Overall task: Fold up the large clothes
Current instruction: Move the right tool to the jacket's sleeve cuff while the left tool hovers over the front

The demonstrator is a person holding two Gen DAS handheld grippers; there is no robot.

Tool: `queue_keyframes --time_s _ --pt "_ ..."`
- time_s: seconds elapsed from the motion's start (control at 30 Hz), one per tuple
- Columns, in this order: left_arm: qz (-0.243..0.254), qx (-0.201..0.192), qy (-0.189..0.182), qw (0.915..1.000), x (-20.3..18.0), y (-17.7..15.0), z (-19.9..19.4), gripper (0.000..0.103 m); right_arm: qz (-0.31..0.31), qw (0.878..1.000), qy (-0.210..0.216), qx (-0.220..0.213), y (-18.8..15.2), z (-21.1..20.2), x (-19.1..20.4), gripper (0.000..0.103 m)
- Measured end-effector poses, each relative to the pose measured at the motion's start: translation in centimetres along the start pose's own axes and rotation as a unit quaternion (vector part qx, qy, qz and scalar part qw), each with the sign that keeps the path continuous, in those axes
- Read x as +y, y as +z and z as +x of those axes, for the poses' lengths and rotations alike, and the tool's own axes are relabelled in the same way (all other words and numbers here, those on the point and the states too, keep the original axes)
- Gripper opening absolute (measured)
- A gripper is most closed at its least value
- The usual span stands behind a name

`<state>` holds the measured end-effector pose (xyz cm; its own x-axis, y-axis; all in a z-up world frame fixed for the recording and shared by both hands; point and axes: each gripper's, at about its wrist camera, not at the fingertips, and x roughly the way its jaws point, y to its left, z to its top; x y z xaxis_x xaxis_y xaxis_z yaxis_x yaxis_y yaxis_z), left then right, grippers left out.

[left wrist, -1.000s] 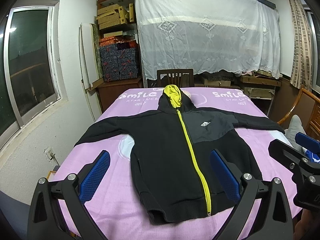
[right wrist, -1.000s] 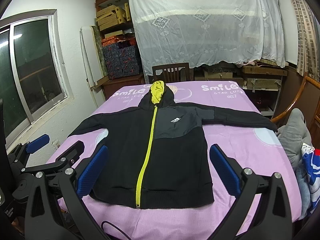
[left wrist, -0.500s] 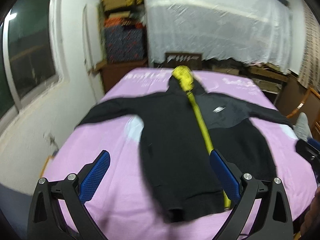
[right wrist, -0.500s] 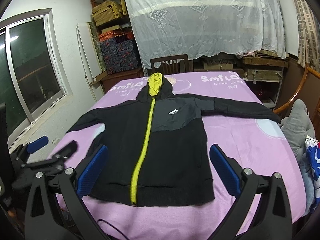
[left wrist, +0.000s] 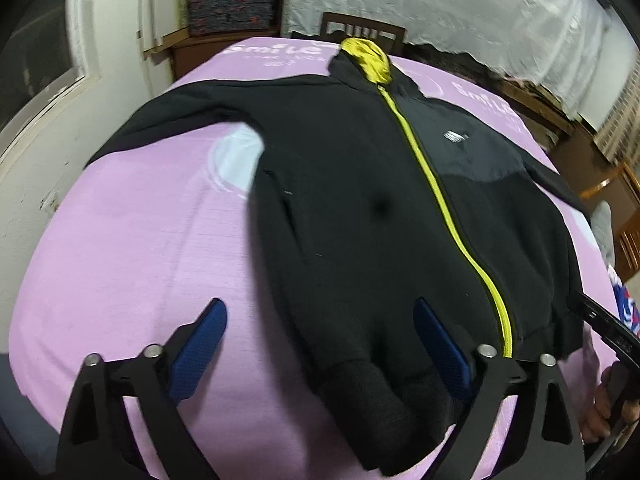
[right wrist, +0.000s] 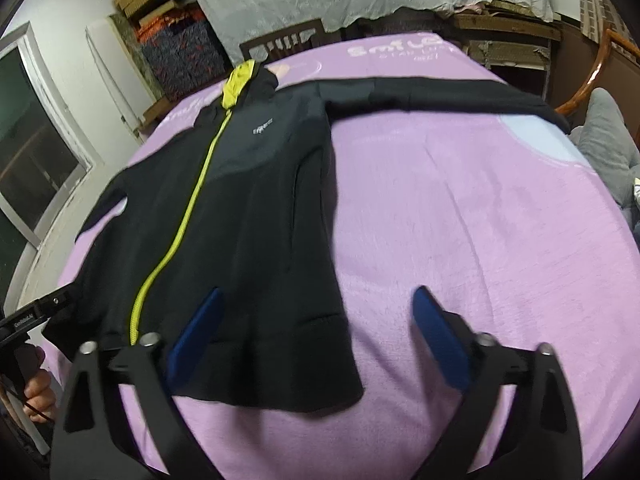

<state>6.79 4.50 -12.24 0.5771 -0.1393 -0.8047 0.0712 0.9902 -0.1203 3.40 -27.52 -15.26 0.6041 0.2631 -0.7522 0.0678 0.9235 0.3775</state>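
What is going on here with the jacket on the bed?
A person holds a gripper in each hand over a black hooded jacket spread flat, zipped, sleeves out, on a purple blanket. The left gripper frames the hem's left corner; the right gripper frames the right corner. Both sets of jaws are closing, but neither has pinched cloth. No fold has been made yet.

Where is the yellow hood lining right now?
In both wrist views, the yellow hood lining tops the black zip hoodie, at the purple blanket's far end before a wooden chair.
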Motion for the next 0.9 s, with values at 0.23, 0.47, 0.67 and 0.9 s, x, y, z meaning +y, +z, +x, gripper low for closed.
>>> queue_keyframes --time_s 0.23,0.47,0.67,0.9 --pt "-0.029 0.016 -0.022 0.9992 1.3 0.3 0.6 0.010 -0.006 0.999 0.035 0.027 -0.8 1.3 0.3 0.018" --pt "-0.027 -0.010 -0.024 0.9993 3.7 0.0 -2.6 0.010 -0.030 0.995 0.096 0.022 -1.3 -2.6 2.8 0.010" --pt "0.001 0.021 0.011 0.9997 3.5 -1.0 -0.3 0.017 -0.046 0.994 0.075 0.062 -3.4 -1.2 3.2 0.011" --pt "0.005 -0.058 0.080 0.9951 4.8 2.0 -3.9 0.062 -0.053 0.996 0.055 0.042 -2.5 -2.9 1.8 0.037"
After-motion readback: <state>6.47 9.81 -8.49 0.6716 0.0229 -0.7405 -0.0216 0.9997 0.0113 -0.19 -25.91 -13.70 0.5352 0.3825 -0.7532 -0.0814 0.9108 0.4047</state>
